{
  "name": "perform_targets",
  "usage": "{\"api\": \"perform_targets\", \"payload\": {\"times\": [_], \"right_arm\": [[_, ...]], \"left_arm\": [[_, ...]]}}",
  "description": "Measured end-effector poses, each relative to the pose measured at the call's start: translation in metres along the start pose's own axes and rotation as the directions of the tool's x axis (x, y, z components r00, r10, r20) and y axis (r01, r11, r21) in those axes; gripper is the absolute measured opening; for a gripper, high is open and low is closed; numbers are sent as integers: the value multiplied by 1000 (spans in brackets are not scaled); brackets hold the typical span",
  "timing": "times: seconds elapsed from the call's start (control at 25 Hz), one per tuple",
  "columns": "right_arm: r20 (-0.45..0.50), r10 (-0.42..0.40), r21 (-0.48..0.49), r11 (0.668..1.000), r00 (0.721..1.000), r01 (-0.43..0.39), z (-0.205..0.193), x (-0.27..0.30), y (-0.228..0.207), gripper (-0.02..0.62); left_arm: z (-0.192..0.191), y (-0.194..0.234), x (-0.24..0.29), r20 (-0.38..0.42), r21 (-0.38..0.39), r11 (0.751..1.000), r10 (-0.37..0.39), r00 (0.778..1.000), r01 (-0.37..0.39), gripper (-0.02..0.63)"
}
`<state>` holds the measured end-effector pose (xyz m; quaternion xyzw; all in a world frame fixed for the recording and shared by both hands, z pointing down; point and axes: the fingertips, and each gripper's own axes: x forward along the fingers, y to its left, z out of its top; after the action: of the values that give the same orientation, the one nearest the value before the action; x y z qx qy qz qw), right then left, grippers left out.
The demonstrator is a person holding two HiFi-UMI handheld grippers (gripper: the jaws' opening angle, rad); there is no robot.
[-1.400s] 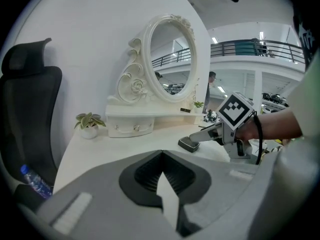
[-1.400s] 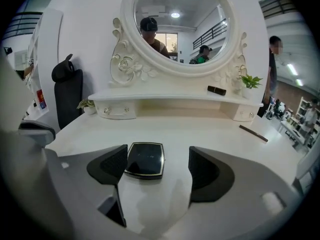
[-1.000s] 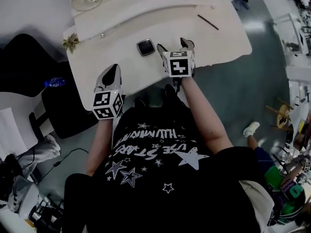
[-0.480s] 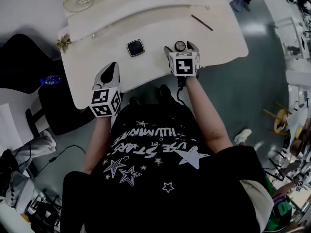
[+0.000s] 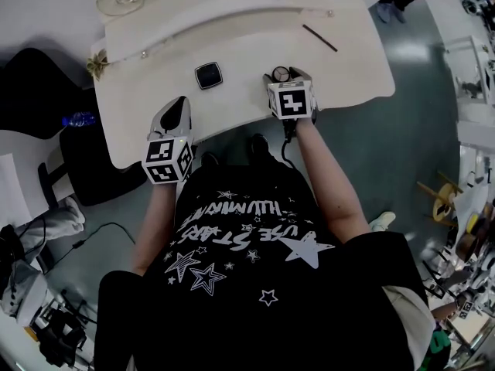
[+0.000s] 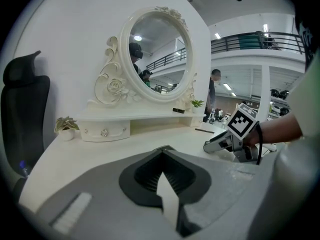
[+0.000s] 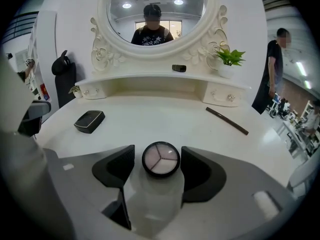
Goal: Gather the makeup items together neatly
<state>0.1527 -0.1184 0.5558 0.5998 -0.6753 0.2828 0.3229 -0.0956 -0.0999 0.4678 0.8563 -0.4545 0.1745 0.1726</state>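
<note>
A round black compact (image 7: 161, 159) with pale pink pans lies on the white vanity table (image 5: 352, 68). My right gripper (image 5: 281, 76) straddles it. Its jaws have just been closing; a thin gap still shows beside the left pad. A square black compact (image 5: 209, 76) lies to the left of it, and also shows in the right gripper view (image 7: 90, 120). A brown pencil (image 7: 227, 120) lies further back on the right. A small black item (image 7: 179, 68) sits on the shelf under the mirror. My left gripper (image 5: 176, 108) is shut and empty at the table's near edge.
An ornate oval mirror (image 6: 156, 54) stands at the back over small drawers. A potted plant (image 7: 229, 58) sits on the right of the shelf, a smaller one (image 6: 66, 125) at the table's left. A black chair (image 6: 22, 114) stands at the left. A person (image 7: 276, 69) stands beyond on the right.
My right gripper has dropped around the round compact, which now shows between its jaws, and the jaws have narrowed. The left gripper has shifted slightly along the table edge.
</note>
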Motion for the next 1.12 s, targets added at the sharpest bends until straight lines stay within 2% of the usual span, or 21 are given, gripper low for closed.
{"api": "perform_targets", "payload": {"times": [0.24, 0.44, 0.68, 1.12], "right_arm": [[-2, 31, -32, 999, 1000, -31, 0, 1, 4, 264], [-18, 58, -51, 997, 998, -59, 0, -2, 4, 260], [15, 89, -72, 994, 996, -87, 18, -3, 13, 259], [33, 175, -162, 972, 984, -168, 54, 11, 60, 259]], "left_arm": [[-2, -7, 1, 2, -7, 1000, 27, 1000, -27, 0], [-1, -9, -2, 6, -9, 999, 43, 999, -43, 0], [3, 2, -4, 21, -17, 998, 68, 997, -68, 0], [15, 25, -14, 47, -31, 993, 112, 993, -111, 0]]}}
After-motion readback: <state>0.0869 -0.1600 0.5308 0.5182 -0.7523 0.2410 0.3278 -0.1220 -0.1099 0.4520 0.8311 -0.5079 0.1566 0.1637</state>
